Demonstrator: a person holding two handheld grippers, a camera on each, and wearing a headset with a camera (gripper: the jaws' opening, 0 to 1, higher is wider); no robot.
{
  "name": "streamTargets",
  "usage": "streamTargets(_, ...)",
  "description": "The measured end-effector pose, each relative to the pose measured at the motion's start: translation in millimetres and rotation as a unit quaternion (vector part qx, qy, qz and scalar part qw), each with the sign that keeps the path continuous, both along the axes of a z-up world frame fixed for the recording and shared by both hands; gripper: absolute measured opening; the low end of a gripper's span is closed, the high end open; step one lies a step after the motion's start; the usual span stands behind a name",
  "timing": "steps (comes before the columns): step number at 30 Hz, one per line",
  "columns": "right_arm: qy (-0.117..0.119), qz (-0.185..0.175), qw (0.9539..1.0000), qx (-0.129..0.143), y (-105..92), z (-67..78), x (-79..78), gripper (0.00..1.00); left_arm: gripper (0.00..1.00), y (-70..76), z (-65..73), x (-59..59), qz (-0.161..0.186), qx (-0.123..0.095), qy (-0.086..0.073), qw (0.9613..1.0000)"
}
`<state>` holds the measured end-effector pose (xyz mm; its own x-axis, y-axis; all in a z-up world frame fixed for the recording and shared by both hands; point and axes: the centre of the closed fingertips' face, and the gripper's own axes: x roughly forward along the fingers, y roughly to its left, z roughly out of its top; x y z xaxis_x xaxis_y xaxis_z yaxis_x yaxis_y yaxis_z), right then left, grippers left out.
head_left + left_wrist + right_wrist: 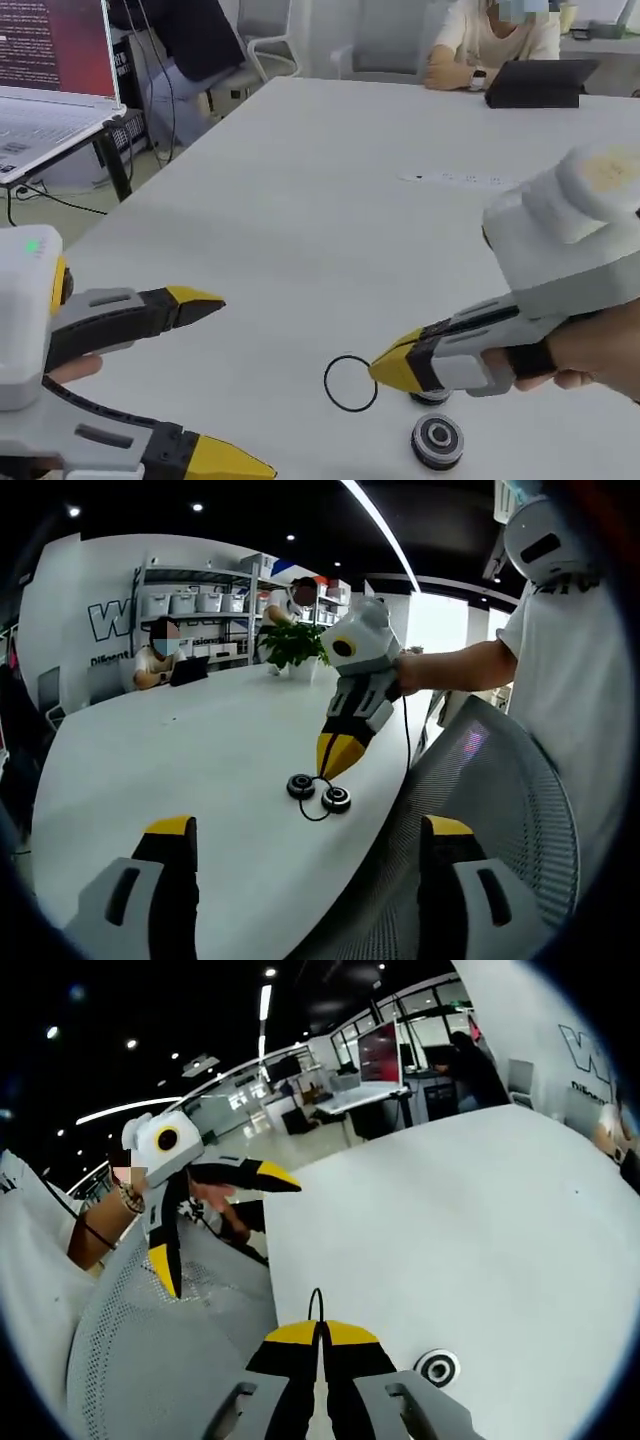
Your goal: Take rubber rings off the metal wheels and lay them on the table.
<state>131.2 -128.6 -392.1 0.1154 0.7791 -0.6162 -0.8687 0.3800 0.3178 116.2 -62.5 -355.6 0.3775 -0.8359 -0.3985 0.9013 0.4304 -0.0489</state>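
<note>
Well to the left of the metal wheel (437, 440) that lies flat on the white table (330, 200), I have the left gripper (238, 383) hanging above the table edge. Its yellow-tipped jaws are spread wide with nothing between them. Nearer that wheel, up and to its left, the rubber ring (326, 383) sits free of any wheel as a thin black loop over the tabletop. The right gripper (378, 370) has its jaws pressed together on the ring's near edge (in the right gripper view the loop pokes out from between the tips). I cannot tell whether the rest of the loop touches the table. A second wheel (430, 398) sits just behind the metal wheel, partly tucked under the right gripper's jaws. In the left gripper view the two wheels lie side by side, close together.
</note>
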Motion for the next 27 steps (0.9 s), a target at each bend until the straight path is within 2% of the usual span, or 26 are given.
streamTargets(2, 0.009, 0.005, 0.9999, -0.001, 4.1, -4.5, -1.2, 0.0, 0.91, -0.1, 0.3, -0.6, 0.0, 0.0, 0.0, 1.0)
streamTargets(8, 0.014, 0.019, 0.9996, -0.017, 11.5, -21.9, -1.0, 0.0, 0.91, 0.7, 1.5, -1.5, 0.002, -0.003, 0.0, 1.0)
streamTargets(10, 0.028, 0.014, 0.9993, -0.018, 12.3, -29.4, 0.7, 0.0, 0.9, 0.6, 1.8, -2.0, 0.002, -0.003, 0.001, 1.0)
streamTargets(15, 0.039, 0.009, 0.9987, -0.031, 11.8, -44.4, 4.6, 0.0, 0.91, 1.1, 2.4, -2.0, 0.005, -0.003, 0.0, 1.0)
streamTargets(27, 0.011, 0.006, 0.9958, -0.091, -1.4, -67.9, 13.4, 0.0, 0.9, 0.0, 4.8, -2.5, 0.01, -0.01, 0.0, 0.9999)
